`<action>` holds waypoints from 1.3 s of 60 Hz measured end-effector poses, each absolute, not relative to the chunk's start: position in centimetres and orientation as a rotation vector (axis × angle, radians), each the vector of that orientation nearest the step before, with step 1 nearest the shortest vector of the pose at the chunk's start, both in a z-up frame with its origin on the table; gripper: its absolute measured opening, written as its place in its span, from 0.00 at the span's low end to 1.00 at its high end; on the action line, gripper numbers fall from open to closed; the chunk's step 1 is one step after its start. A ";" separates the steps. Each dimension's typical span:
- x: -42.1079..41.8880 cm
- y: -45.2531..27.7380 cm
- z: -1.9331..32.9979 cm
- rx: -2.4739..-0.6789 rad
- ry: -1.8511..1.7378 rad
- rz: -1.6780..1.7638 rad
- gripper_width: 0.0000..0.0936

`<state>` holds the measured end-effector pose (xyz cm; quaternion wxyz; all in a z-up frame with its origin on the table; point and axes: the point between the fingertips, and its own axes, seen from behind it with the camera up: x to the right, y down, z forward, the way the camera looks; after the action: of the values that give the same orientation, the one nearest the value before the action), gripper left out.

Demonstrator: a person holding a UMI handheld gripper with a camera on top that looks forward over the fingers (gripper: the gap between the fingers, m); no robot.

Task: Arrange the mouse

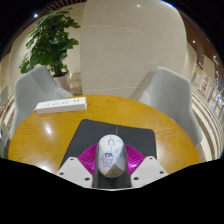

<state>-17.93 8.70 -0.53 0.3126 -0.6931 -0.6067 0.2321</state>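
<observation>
A white mouse (pixel 111 156) with a cartoon print and a grey scroll wheel sits between my gripper's (pixel 112 152) fingers. The magenta pads (pixel 90 156) touch it on both sides, so the gripper is shut on it. The mouse hangs over the near part of a dark mouse mat (pixel 92 132), which lies on a round wooden table (pixel 40 135). The mouse's rear end is hidden low between the fingers.
A flat white box (pixel 61 104) lies on the table beyond the mat, to the left. Two grey chairs (pixel 35 88) (pixel 166 92) stand at the far side. A potted plant (pixel 52 40) is behind the left chair.
</observation>
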 end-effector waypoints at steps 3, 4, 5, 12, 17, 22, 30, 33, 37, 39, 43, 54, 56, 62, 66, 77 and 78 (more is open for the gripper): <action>-17.1 8.7 -1.2 -1.838 -1.606 0.625 0.43; -17.0 8.6 -1.4 -1.840 -1.609 0.628 0.44; -16.9 8.6 -1.5 -1.843 -1.613 0.631 0.46; -16.3 8.2 -2.2 -1.860 -1.641 0.650 0.65; -15.7 8.7 -1.4 -1.892 -1.619 0.644 0.95; -14.6 8.3 1.2 -1.886 -1.606 0.669 0.92; -9.8 6.8 8.5 -1.861 -1.580 0.719 0.92; -7.0 5.7 10.9 -1.860 -1.585 0.740 0.92; -3.5 3.7 12.7 -1.848 -1.619 0.764 0.92; -0.6 2.8 14.1 -1.847 -1.639 0.772 0.92; 4.1 1.4 15.4 -1.833 -1.680 0.774 0.92; 13.5 -0.8 15.1 -1.800 -1.762 0.726 0.92; 14.7 -1.0 14.9 -1.800 -1.767 0.717 0.92; 17.1 -1.5 14.1 -1.810 -1.777 0.717 0.92; 17.6 -1.6 14.3 -1.807 -1.773 0.720 0.92; 18.5 -0.7 14.4 -1.769 -1.759 0.689 0.92; 18.6 -0.7 14.4 -1.770 -1.759 0.689 0.91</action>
<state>18.56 -0.69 14.39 0.2731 -0.6577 -0.6538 0.2559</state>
